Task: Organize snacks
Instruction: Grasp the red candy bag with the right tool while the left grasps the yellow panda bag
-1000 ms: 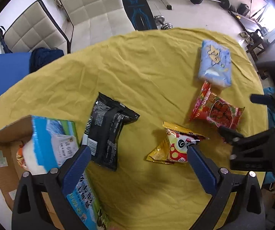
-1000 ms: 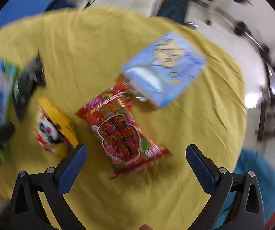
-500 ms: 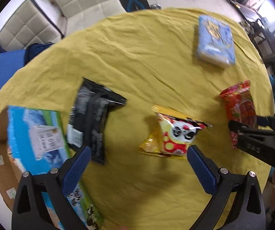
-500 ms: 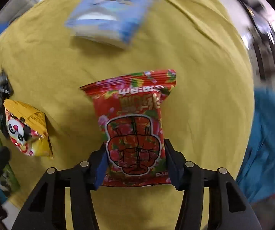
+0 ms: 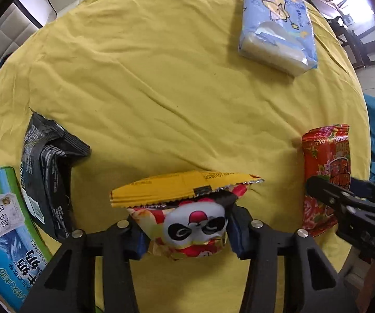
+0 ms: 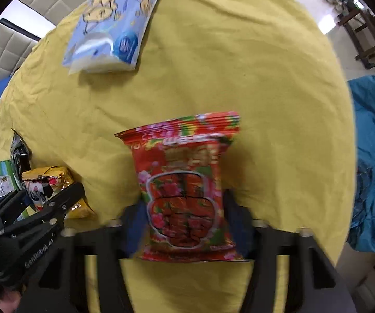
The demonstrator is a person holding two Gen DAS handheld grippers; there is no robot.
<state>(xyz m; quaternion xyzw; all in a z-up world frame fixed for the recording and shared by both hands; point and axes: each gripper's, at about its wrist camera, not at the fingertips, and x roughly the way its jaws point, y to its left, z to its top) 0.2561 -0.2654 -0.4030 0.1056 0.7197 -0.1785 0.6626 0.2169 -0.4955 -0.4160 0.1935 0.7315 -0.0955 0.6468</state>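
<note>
Left gripper pinching panda snack bag, lower edge hidden, right gripper blurred, clamping red snack bag, creased yellow tablecloth, padded chairs beyond.

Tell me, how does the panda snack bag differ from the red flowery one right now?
The panda bag is yellow and red with a panda face; the red bag carries a floral pattern. The panda bag's top edge is folded over and crumpled, while the red bag's top seal lies flat. The left claw pinches the panda bag; the right claw pinches the red one. Both are sealed packets gripped at their near end over the yellow tablecloth.
</note>
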